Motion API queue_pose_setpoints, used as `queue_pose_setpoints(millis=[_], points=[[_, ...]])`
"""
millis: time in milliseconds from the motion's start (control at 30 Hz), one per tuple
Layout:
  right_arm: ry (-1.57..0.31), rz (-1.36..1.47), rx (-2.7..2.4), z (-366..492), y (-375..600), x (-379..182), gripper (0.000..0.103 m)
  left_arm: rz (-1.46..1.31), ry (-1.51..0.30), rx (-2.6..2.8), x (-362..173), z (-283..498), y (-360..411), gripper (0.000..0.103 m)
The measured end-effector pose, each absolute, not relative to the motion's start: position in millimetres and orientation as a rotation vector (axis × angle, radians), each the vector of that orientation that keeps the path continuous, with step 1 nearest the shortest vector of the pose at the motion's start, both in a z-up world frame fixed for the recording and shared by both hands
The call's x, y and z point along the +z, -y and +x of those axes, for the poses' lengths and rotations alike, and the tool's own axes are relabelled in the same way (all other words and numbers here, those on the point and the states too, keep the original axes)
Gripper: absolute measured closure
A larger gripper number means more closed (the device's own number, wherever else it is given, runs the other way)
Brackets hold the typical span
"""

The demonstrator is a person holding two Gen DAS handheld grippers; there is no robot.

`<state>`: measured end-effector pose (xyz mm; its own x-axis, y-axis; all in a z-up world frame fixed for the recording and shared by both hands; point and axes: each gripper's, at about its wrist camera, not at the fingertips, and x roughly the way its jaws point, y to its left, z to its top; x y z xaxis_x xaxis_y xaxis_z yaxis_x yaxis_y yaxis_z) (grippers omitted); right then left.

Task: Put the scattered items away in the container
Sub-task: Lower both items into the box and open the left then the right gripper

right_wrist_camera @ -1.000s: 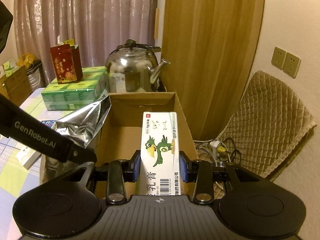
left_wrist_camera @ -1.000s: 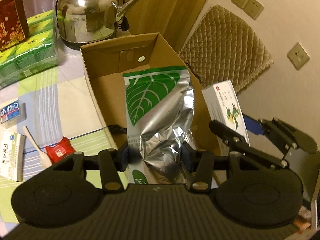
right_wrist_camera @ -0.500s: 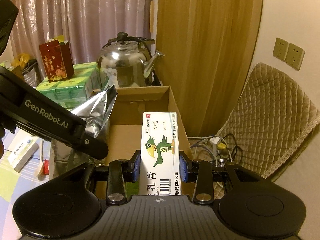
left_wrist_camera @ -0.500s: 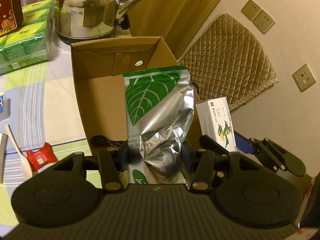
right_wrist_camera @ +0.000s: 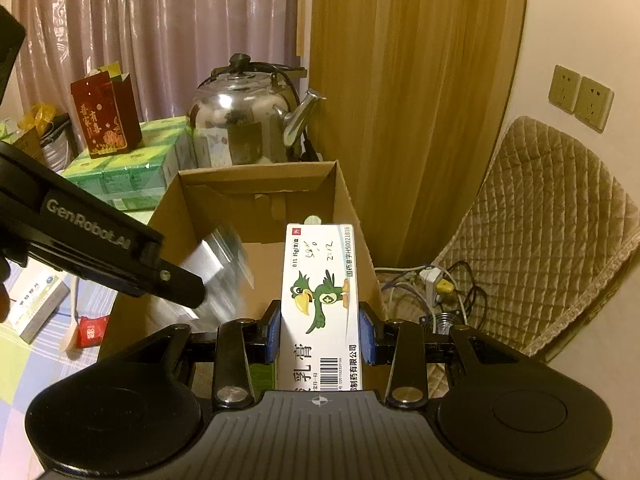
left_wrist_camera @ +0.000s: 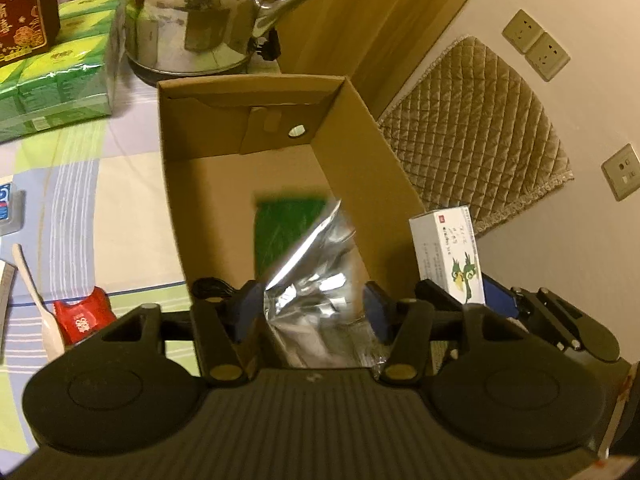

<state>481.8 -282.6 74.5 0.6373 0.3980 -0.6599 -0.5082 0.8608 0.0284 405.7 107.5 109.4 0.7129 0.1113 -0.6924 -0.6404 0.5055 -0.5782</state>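
An open cardboard box (left_wrist_camera: 372, 184) (right_wrist_camera: 348, 204) stands on the table. My left gripper (left_wrist_camera: 312, 312) is open over the box's near end. A silver foil pouch with a green leaf print (left_wrist_camera: 304, 256) is blurred and tipping down into the box, free of the pads; it shows as a silver blur in the right wrist view (right_wrist_camera: 220, 264). My right gripper (right_wrist_camera: 320, 334) is shut on a white ointment carton with a green bird (right_wrist_camera: 320, 292), held above the box's right wall; the carton also shows in the left wrist view (left_wrist_camera: 448, 256).
A steel kettle (left_wrist_camera: 196, 20) and green tissue packs (left_wrist_camera: 56, 84) stand behind the box. A red packet (left_wrist_camera: 82, 318), a white spoon (left_wrist_camera: 36, 300) and small cartons (right_wrist_camera: 36, 304) lie on the checked cloth to the left. A quilted cushion (right_wrist_camera: 540, 240) and cables (right_wrist_camera: 436, 284) lie at the right.
My left gripper has opened and let go of the foil pouch, which is falling into the box. My right gripper still holds the carton, now slightly closer to the box.
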Motion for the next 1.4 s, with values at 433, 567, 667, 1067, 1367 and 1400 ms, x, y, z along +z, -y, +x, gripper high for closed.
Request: queue_pose_setpoints(millis=[433,567,667,1067,1367,1400], points=[[-0.716,-0.158,0.528,478,278,72,0.068,-0.871,-0.658,0.487,109,382,-97,0.053],[-0.719,-0.157,0.531,477,276,72,0.068,-0.824,-0.672,0.49,113,380,-92,0.053],[-0.724,-0.156,0.533,478,274,72,0.068,-0.801,-0.679,0.493,114,377,-90,0.053],[-0.74,-0.147,0.549,478,265,71,0.068,-0.673,-0.73,0.467,113,370,-79,0.048],[-0.737,-0.107,0.546,480,261,68,0.068,-0.677,-0.732,0.459,105,360,-79,0.044],[-0.734,-0.096,0.545,481,262,68,0.065,-0.677,-0.733,0.46,106,360,-79,0.044]])
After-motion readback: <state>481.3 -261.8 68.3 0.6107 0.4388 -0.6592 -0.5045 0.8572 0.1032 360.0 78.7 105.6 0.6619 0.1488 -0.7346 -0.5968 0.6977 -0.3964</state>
